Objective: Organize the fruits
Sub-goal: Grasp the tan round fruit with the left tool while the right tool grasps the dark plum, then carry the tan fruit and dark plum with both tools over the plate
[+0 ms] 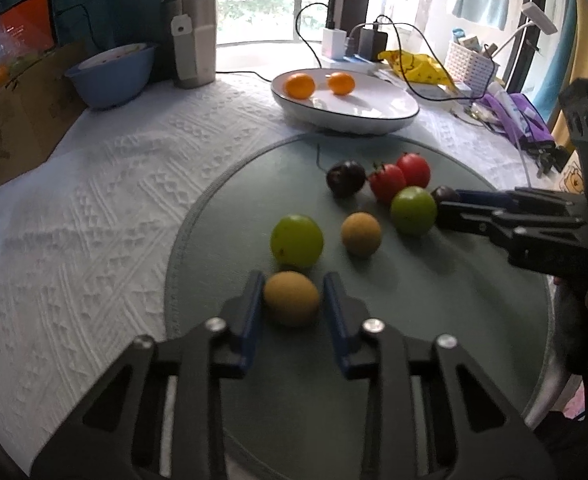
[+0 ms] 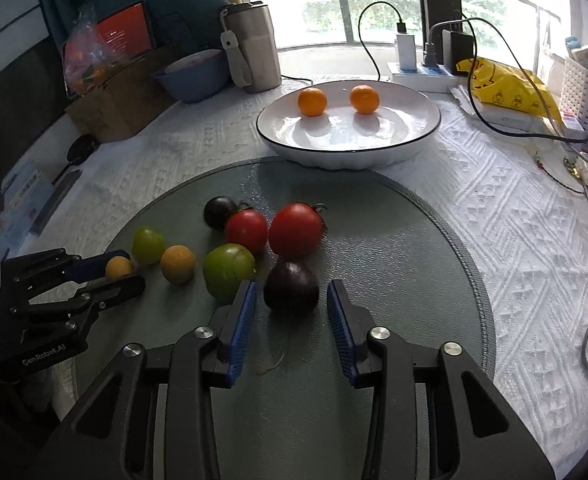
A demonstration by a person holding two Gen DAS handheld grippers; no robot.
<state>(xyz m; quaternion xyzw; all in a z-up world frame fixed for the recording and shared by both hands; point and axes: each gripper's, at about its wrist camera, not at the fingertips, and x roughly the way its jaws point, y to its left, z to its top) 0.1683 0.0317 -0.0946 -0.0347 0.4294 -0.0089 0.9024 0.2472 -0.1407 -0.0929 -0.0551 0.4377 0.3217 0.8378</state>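
Both grippers stand low on the round glass mat (image 2: pixel 414 240). Left gripper (image 1: pixel 292 300) is clenched on a tan fruit (image 1: pixel 291 298); right gripper (image 2: pixel 291 300) has a dark plum (image 2: pixel 291 287) between pads, not touching. Tomatoes (image 2: pixel 296 230) crowd behind. Farther, the plate (image 2: pixel 414 136) holds two oranges (image 2: pixel 312 101).

Crowded just ahead of the right gripper (image 2: pixel 291 300): dark plum (image 2: pixel 291 289) between the pads, green fruit (image 2: pixel 228 272) touching its left finger, two tomatoes (image 2: pixel 296 230) close beyond. Bare mat (image 2: pixel 406 264) off to its right, clear up to the white plate (image 2: pixel 348 148). Ahead of the left gripper (image 1: pixel 292 300), a green fruit (image 1: pixel 296 241) blocking; open tablecloth (image 1: pixel 93 208) to its left.
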